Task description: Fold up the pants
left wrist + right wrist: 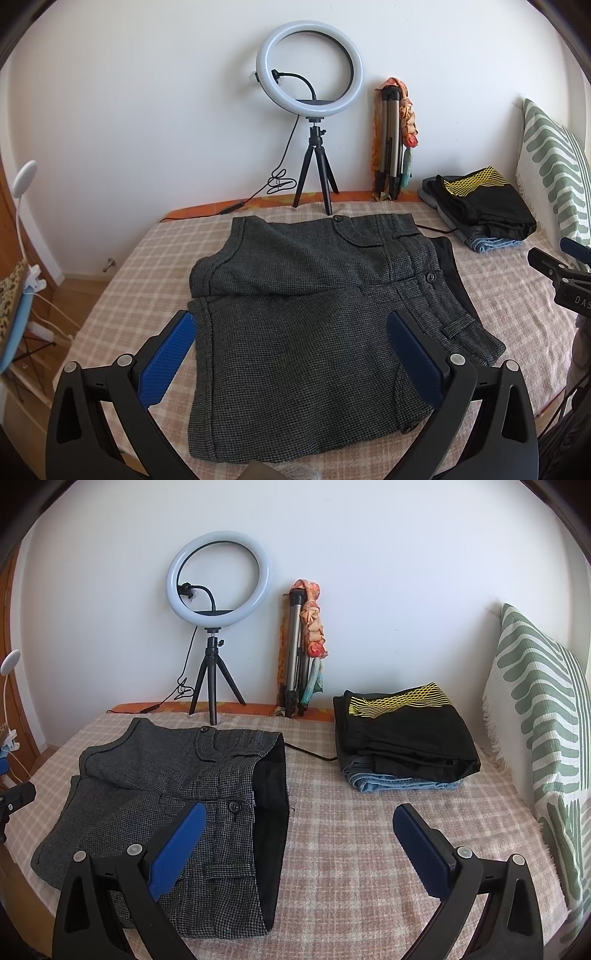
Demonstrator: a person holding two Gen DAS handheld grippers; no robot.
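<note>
Grey tweed pants (314, 317) flat on bed (147, 258), checked cover, centre-left; folded over once at least, upper layer draped across lower, waistband with buttons and dark lining showing toward right edge. Spread flat, presumably so next fold lands square.

Left gripper (291, 332) wide, holding nothing, blue pads straddling lower half of pants from above; no contact visible. Hovering over near fold, probably lining up for a pinch on near edge.

Right gripper (299, 830) also wide, empty. Left pad over waistband side of pants, right pad over bare bed cover. Sits at lining edge, likely the grab point for right-hand side. Tip of it visible at far right in left wrist view, apart from cloth.

Stack of folded clothes (402, 738) far right on bed, black item with yellow print on top, denim beneath; looks like finished pile, well apart from pants, so probable drop spot. Striped pillow (546, 738) against right side. Ring light on tripod (218, 590) at wall behind pants, folded tripod with scarf (303, 646) beside it, cable running across bed behind pants.

Task judged mid-way: one more fold needed, then transfer. Risk: loose upper layer sliding when edge is lifted.
</note>
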